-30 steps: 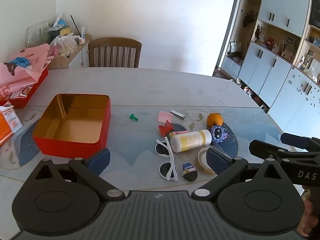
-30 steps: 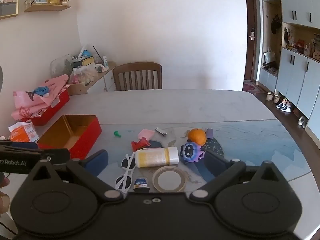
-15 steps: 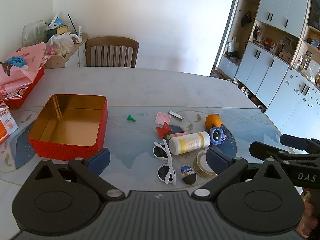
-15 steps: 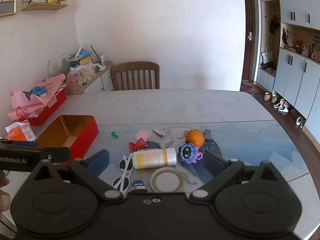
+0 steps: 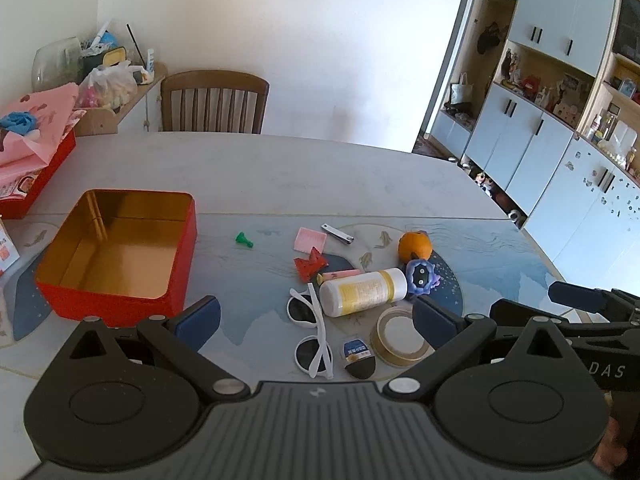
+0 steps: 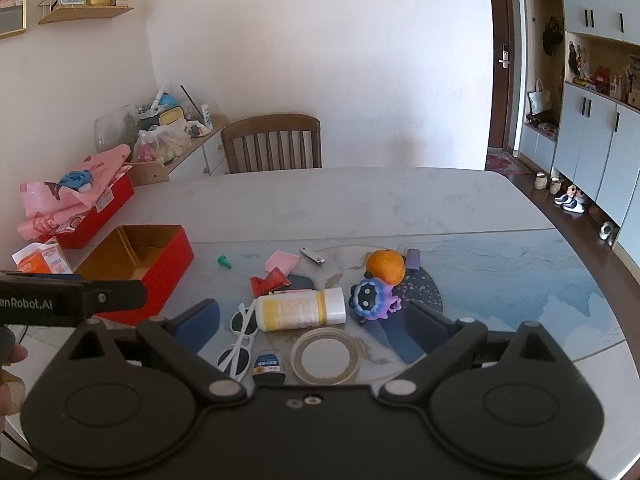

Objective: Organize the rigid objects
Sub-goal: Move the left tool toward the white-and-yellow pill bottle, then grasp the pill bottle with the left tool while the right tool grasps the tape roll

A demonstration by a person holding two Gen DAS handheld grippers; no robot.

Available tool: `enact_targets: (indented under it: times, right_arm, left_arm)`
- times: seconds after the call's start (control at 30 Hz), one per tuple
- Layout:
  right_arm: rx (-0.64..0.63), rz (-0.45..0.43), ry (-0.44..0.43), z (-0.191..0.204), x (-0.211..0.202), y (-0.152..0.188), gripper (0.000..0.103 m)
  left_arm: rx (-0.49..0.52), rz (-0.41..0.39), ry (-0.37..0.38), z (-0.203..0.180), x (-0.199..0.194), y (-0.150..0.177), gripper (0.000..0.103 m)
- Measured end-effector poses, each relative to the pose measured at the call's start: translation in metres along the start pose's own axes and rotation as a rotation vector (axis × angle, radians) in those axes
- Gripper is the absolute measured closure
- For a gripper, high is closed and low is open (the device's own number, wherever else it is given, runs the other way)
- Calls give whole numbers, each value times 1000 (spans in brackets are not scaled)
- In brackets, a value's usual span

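Note:
An open red tin box (image 5: 120, 256) with a gold inside stands empty at the left of the table; it also shows in the right wrist view (image 6: 136, 260). A pile lies to its right: white sunglasses (image 5: 314, 332), a white and yellow bottle (image 5: 362, 292), a tape roll (image 5: 398, 338), an orange (image 5: 415, 245), a purple toy (image 5: 420, 276), nail clippers (image 5: 337, 234), a green piece (image 5: 244, 239), a pink card (image 5: 310, 238) and a red wrapper (image 5: 310, 264). My left gripper (image 5: 316, 320) is open and empty above the table's near edge. My right gripper (image 6: 312, 320) is open and empty, near the pile.
A wooden chair (image 5: 214, 102) stands at the far side of the table. A red box with pink wrapping (image 6: 76, 200) and an orange packet (image 6: 40, 258) lie at the left. Cabinets (image 5: 560, 120) line the right wall.
Both grippers have drifted slightly, so the pile and tin sit a little lower and nearer in view. Nothing on the table moved; both jaws stay open.

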State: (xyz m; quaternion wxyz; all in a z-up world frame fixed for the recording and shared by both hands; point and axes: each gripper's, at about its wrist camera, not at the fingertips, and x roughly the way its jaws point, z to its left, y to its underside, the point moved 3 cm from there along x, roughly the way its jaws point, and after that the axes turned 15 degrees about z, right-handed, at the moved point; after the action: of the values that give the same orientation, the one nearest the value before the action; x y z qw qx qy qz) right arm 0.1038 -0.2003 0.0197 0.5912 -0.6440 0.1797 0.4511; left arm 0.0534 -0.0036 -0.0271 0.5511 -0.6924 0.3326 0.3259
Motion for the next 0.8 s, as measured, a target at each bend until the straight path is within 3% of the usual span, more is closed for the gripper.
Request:
enact_targets:
  times: [0.33, 0.8]
  right_arm:
    - [-95, 25, -53, -22, 21, -10, 4]
    - [-267, 142, -129, -44, 68, -11, 11]
  left_arm:
    - [-35, 12, -23, -11, 20, -17, 0]
    - [-95, 26, -32, -23, 57, -43, 0]
